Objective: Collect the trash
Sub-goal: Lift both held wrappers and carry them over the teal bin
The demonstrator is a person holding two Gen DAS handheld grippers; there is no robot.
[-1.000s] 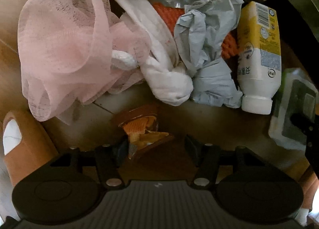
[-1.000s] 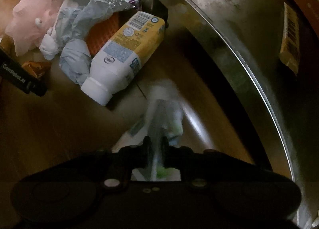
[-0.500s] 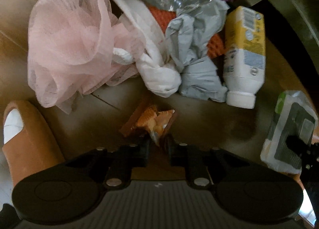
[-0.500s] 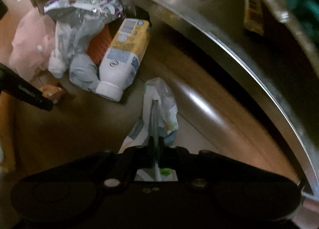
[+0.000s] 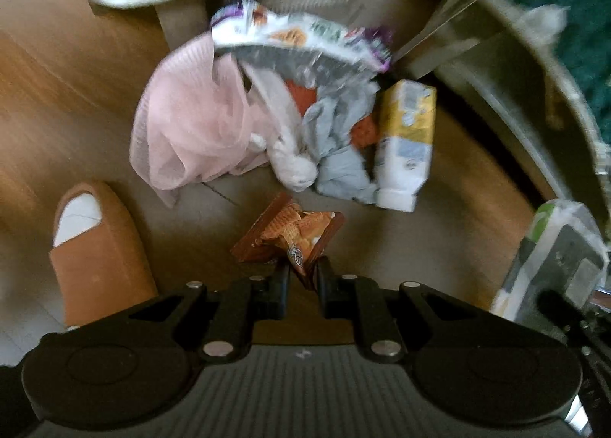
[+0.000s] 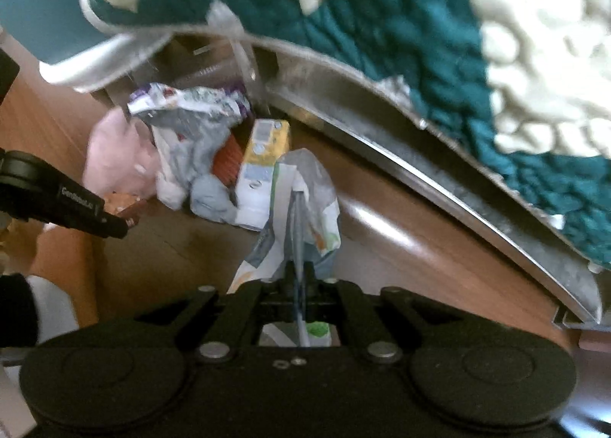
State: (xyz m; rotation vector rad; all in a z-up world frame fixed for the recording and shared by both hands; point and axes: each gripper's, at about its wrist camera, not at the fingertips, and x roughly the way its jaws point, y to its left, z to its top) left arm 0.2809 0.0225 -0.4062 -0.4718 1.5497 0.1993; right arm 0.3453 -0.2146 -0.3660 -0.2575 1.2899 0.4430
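Observation:
My left gripper (image 5: 301,277) is shut on a brown and orange snack wrapper (image 5: 292,233), which hangs lifted above the wooden floor (image 5: 76,102). My right gripper (image 6: 299,279) is shut on a white and green plastic packet (image 6: 305,201), also off the floor; the packet shows at the right edge of the left wrist view (image 5: 553,254). Below lies a trash pile: a pink mesh pouf (image 5: 191,121), a white knotted cloth (image 5: 294,163), grey crumpled plastic (image 5: 340,144), a foil snack bag (image 5: 298,41) and a yellow and white bottle (image 5: 404,144).
A foot in a brown slipper (image 5: 95,251) stands at the left. A metal bed frame rail (image 6: 439,178) curves along the right, with a green and cream quilt (image 6: 420,18) hanging over it. The left gripper (image 6: 76,205) shows at the left of the right wrist view.
The left jaws closed on the snack wrapper and lifted it. Both grippers rose away from the floor, so the pile looks smaller. The right gripper kept the packet and rolled.

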